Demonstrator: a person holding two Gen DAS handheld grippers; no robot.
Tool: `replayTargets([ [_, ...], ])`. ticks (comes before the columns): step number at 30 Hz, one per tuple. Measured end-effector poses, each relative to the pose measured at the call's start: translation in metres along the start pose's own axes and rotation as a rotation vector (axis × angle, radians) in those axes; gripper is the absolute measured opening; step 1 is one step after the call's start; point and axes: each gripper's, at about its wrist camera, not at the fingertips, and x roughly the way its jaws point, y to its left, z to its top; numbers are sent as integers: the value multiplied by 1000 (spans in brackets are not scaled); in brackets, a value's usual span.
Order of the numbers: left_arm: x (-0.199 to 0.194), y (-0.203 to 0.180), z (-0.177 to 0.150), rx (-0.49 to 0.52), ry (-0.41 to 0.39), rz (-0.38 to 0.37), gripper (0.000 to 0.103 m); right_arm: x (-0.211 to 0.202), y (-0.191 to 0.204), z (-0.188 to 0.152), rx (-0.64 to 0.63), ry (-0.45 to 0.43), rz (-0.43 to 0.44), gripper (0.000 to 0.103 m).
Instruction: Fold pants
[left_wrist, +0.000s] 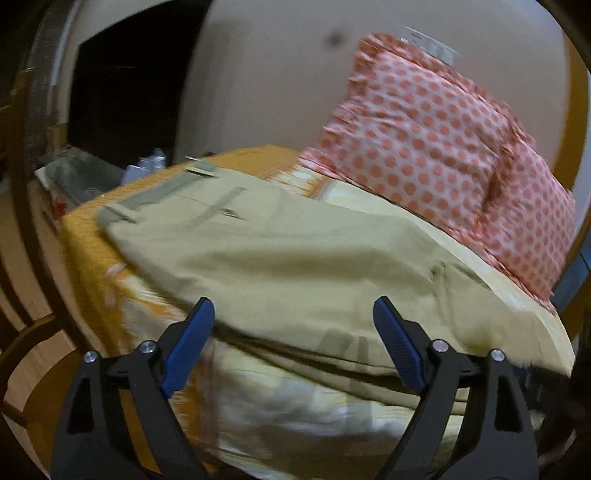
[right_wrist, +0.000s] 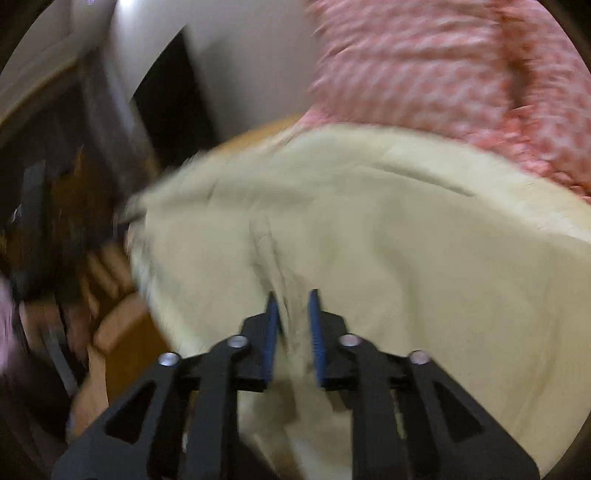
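Khaki pants (left_wrist: 280, 254) lie spread across a bed, waistband at the far left, a leg folded over near the front edge. My left gripper (left_wrist: 293, 314) is wide open and empty, just above the near fold of the pants. In the blurred right wrist view the pants (right_wrist: 406, 240) fill the middle. My right gripper (right_wrist: 293, 299) is nearly closed, with a ridge of the pants fabric pinched between its blue pads (right_wrist: 271, 332).
A pink polka-dot pillow (left_wrist: 436, 140) leans at the back right of the bed, also in the right wrist view (right_wrist: 443, 74). An orange and white bedspread (left_wrist: 92, 258) covers the bed. A dark doorway (left_wrist: 129, 92) and a wooden chair (left_wrist: 22, 295) are at left.
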Motion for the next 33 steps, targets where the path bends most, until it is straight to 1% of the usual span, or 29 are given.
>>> replayTargets([
  [1, -1, 11, 1, -23, -7, 21, 87, -4, 6, -4, -16, -22, -2, 41],
  [2, -1, 18, 2, -38, -8, 34, 87, -14, 9, -6, -17, -63, 17, 48],
  [3, 1, 28, 3, -72, -4, 50, 87, -23, 7, -4, -6, -101, 23, 49],
  [4, 3, 35, 5, -98, -3, 49, 86, -33, 4, -2, 12, -155, 14, 50],
  [5, 4, 41, 6, -122, -1, 47, 86, -44, -6, 2, 31, -218, -28, 50],
  [6, 7, 48, 7, -153, 0, 46, 86, -45, -13, 6, 39, -244, -79, 50],
  [7, 8, 51, 8, -165, -1, 48, 86, -40, -18, 9, 44, -228, -166, 50],
  [8, 11, 54, 10, -173, -3, 57, 86, -29, -21, 9, 45, -180, -211, 50],
  [9, 12, 56, 11, -176, -4, 70, 85, -17, -23, 9, 47, -128, -224, 50],
  [10, 13, 59, 12, -179, -7, 78, 85, 1, -25, 5, 53, -24, -222, 51],
  [11, 15, 62, 14, -185, -4, 81, 85, 4, -19, 3, 34, -32, -237, 51],
  [13, 20, 67, 16, -203, 11, 78, 86, 3, -7, 0, -8, -39, -232, 54],
  [15, 22, 66, 17, -204, 9, 77, 86, -1, -6, -2, 5, -51, -218, 58],
  [17, 23, 63, 19, -195, 13, 79, 87, -4, -12, -5, 39, -63, -175, 64],
  [18, 23, 62, 19, -194, 15, 78, 87, -4, -12, -6, 47, -66, -167, 65],
  [20, 27, 59, 21, -194, 28, 31, 86, -1, -6, -6, 38, -66, -168, 71],
  [22, 36, 52, 25, -169, 47, 44, 87, 1, -3, -3, 29, -68, -174, 74],
  [24, 43, 48, 29, -147, 65, 62, 89, 5, -5, -1, 32, -72, -174, 74],
  [25, 44, 48, 30, -159, 70, 70, 89, 6, -7, -1, 37, -73, -171, 74],
  [27, 42, 50, 30, -200, 69, 58, 89, 5, -10, -2, 48, -79, -160, 74],
  [28, 39, 52, 28, -233, 68, 37, 89, 4, -10, -2, 52, -83, -157, 74],
  [30, 33, 55, 24, -314, 72, -46, 89, 4, -10, -3, 56, -90, -152, 76],
  [32, 35, 57, 26, -352, 72, -70, 87, 6, -10, -2, 61, -97, -146, 79],
  [33, 38, 61, 29, -375, 74, -83, 84, 7, -9, -2, 62, -100, -148, 79],
])
